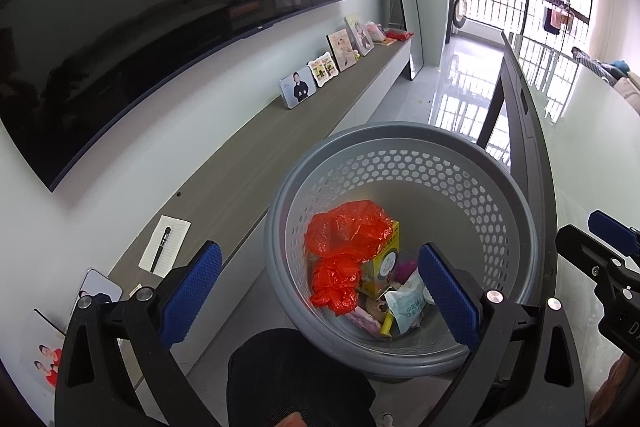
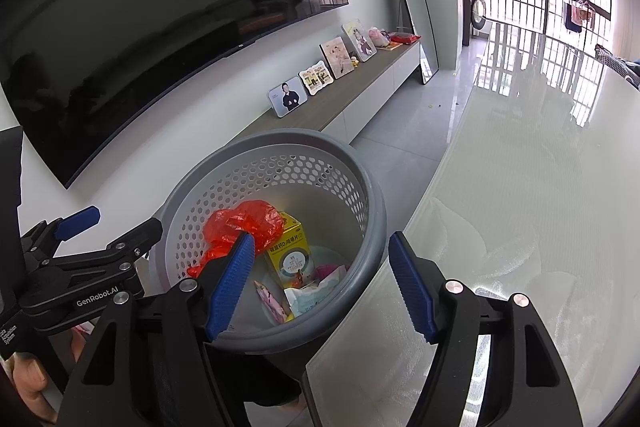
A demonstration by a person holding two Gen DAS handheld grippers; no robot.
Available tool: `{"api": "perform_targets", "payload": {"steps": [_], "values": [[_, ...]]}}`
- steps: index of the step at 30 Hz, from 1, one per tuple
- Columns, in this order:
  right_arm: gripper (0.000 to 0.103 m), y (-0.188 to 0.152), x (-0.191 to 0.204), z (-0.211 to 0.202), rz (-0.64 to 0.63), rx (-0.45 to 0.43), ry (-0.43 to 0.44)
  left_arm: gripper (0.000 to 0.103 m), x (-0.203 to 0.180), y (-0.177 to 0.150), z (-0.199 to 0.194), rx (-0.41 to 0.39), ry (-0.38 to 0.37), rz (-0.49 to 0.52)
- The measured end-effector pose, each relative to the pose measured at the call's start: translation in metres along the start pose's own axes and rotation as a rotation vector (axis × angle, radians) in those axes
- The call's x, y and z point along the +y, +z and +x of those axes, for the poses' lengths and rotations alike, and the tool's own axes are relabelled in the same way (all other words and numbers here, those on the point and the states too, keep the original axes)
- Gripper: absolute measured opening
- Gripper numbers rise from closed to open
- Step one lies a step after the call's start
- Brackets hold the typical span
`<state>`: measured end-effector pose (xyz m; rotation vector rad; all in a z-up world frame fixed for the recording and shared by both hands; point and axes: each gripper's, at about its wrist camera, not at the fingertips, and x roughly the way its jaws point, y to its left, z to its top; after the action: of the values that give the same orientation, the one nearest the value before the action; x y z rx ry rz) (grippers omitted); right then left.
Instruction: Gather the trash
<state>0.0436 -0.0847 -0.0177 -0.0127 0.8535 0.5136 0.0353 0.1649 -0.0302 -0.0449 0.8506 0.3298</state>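
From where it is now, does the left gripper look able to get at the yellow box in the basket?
Probably yes: the left gripper is open above the basket, though an orange bag drapes over part of the yellow box.

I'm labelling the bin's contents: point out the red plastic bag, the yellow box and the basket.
red plastic bag [image 1: 348, 231]: left wrist view, on its crumpled upper part.
yellow box [image 2: 290, 255]: right wrist view, on its printed front face.
grey perforated wastebasket [image 1: 400, 165]: left wrist view, on its far inner wall.
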Motion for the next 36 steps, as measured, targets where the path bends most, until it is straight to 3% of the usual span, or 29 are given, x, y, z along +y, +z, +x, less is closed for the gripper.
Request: {"api": "perform_targets", "payload": {"steps": [36], "values": [[0.067, -0.0007, 0.0008, -0.0025, -0.002, -0.001, 0.006, 0.097, 0.0000, -0.0002, -0.0008, 0.011, -0.016, -0.009]]}}
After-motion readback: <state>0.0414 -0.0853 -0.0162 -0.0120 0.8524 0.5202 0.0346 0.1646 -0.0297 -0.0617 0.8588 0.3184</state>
